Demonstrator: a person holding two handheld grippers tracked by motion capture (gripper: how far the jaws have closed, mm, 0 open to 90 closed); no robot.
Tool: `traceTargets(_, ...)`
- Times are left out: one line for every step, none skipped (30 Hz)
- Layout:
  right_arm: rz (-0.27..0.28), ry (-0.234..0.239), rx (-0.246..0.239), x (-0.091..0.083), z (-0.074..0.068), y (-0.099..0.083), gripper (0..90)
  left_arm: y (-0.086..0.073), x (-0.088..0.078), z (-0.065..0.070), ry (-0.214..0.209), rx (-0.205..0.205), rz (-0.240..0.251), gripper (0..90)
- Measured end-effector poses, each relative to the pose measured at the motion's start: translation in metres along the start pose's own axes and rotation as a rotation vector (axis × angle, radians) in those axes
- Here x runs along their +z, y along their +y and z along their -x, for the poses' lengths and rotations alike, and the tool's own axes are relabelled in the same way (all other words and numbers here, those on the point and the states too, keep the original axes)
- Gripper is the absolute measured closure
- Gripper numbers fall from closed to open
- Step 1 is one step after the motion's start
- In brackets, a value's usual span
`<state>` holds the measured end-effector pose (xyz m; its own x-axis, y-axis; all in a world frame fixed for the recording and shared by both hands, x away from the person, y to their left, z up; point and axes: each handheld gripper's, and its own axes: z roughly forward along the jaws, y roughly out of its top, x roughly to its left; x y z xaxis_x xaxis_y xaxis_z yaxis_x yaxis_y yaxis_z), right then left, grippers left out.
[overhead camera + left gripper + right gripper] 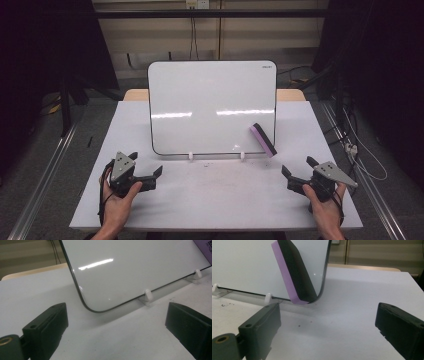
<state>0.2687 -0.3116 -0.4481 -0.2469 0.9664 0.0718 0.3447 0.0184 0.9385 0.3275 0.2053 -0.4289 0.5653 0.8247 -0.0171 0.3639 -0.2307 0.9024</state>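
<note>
watching the eraser (263, 140), leaning on the whiteboard (212, 105) near the desk's (100, 200) right edge.
left gripper (159, 173) and right gripper (297, 171) both wide open, empty; a bump could slide the eraser or topple the board off its clips (190, 156).

On my overhead feed, my left gripper (145, 167) is a black body topped by a grey three-cornered plate dotted with small screws, and a dark cable loops around the wrist at its 7 o'clock. My right gripper (297, 170) matches it, plate at 3 o'clock. Both forearms are bare, no sleeves. In each gripper view the jaws are blocky matte black pads with a screw hole, a brass-ringed hole at 8 o'clock.
</note>
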Motion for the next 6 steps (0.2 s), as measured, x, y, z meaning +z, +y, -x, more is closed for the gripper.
traceTargets(0.008, -0.001, 0.005, 0.0000, 0.0000, 0.0011, 6.2, -0.0004, 0.0004, -0.0004, -0.010, -0.010, -0.005, 4.4)
traceTargets(0.011, -0.003, 0.007, 0.0001, -0.0003, 0.0021, 6.0, -0.0008, 0.0007, -0.0008, -0.017, -0.027, -0.005, 4.5)
traceTargets(0.014, -0.001, 0.005, 0.0001, -0.0006, 0.0022, 6.0, -0.0010, 0.0007, -0.0017, -0.016, -0.027, -0.007, 4.7)
traceTargets(0.011, 0.000, 0.008, 0.0000, -0.0012, 0.0015, 5.8, -0.0011, 0.0002, -0.0020, -0.013, -0.029, -0.007, 4.9)
traceTargets(0.008, 0.002, 0.009, -0.0004, -0.0013, 0.0009, 5.8, -0.0013, -0.0003, -0.0024, -0.014, -0.031, -0.002, 5.0)
traceTargets(0.008, 0.002, 0.012, -0.0006, -0.0013, 0.0007, 5.7, -0.0014, -0.0007, -0.0029, -0.013, -0.029, -0.001, 5.0)
